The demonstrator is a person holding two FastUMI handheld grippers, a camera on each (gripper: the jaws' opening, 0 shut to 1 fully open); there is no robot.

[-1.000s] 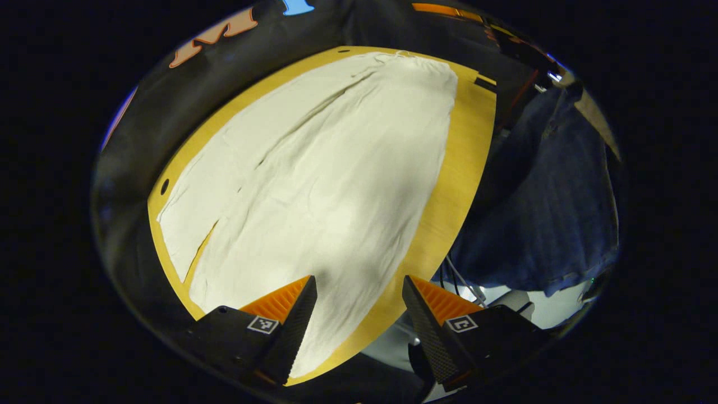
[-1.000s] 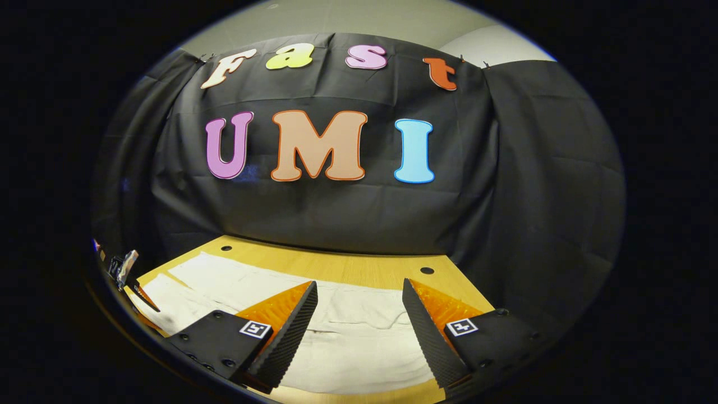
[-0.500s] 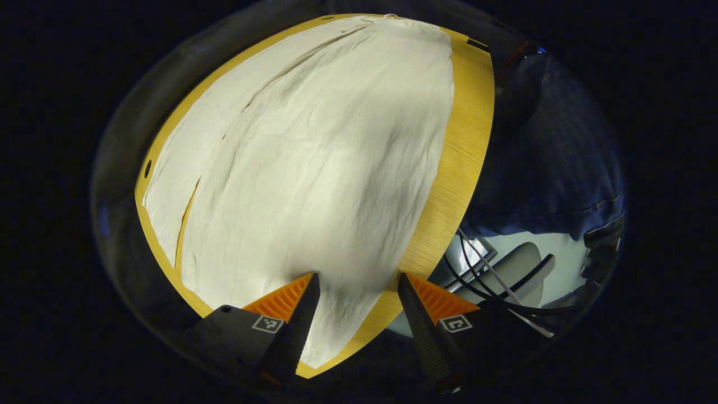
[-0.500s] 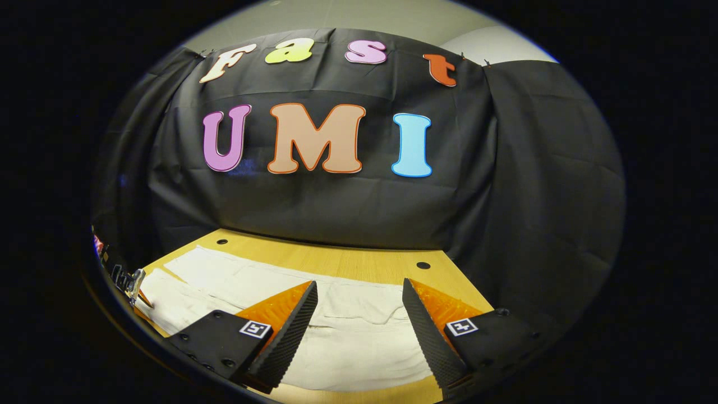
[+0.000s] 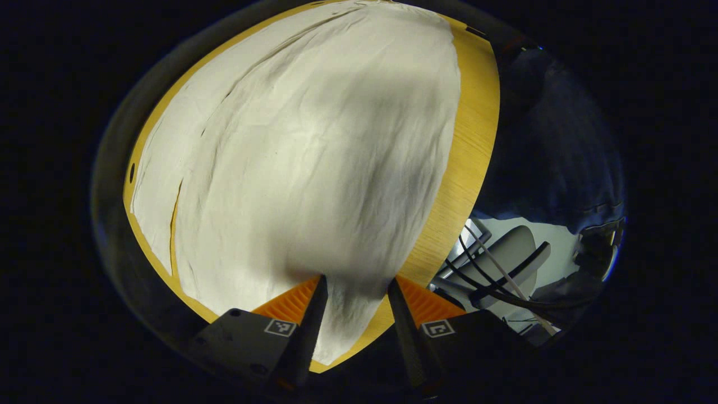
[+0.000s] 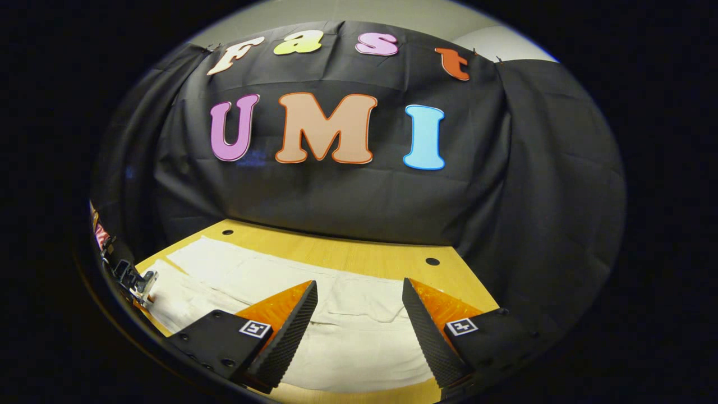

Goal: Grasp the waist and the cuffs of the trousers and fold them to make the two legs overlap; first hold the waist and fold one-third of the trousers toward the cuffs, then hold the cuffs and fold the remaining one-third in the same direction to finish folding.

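In the left gripper view, the left gripper (image 5: 352, 314) hangs close over the near cuff end of the cream cotton trousers (image 5: 314, 168), which lie flat on the yellow wooden table (image 5: 468, 146). Its fingers stand narrowly apart, and contact is unclear. The right gripper view adds the waist end (image 6: 359, 331) — the right gripper (image 6: 359, 322) gapes wide above it, the far cuffs cut off at left.

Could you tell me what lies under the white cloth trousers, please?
The white cloth trousers lie spread flat on a yellow wooden table, whose bare top shows along their edges. Whatever sits beneath the fabric itself is covered and cannot be seen.
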